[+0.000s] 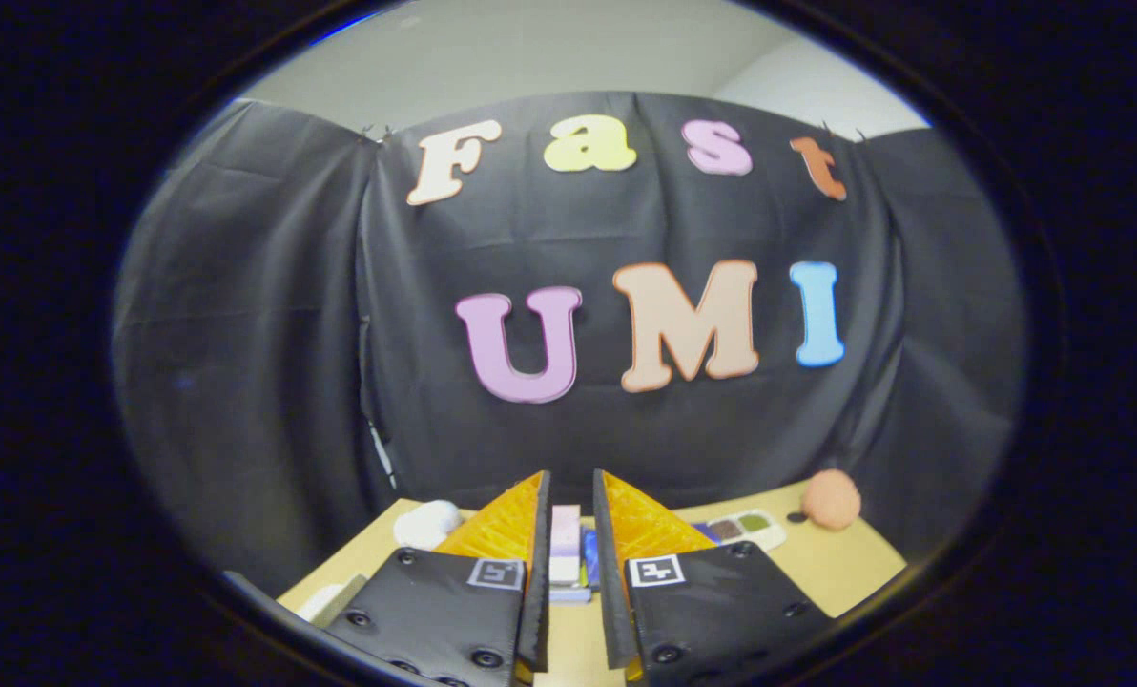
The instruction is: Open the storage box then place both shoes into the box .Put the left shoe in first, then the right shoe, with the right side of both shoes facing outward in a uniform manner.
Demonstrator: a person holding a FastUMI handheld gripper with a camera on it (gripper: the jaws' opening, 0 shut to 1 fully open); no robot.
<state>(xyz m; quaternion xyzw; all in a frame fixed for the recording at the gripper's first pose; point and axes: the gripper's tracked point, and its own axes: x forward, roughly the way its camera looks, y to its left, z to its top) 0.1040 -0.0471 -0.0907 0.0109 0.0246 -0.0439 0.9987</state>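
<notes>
Right now the gripper (571,501) jaws sit a little apart, holding nothing, high over the counter (845,563). I cannot see the box or shoes. Going down blind, it could bump the small blocks (566,549) just ahead.

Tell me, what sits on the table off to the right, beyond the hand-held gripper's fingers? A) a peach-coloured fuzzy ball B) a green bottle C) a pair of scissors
A: a peach-coloured fuzzy ball rests on the table near the black cloth, beyond the hand-held gripper, whose fingers stand slightly apart, holding nothing.
</notes>
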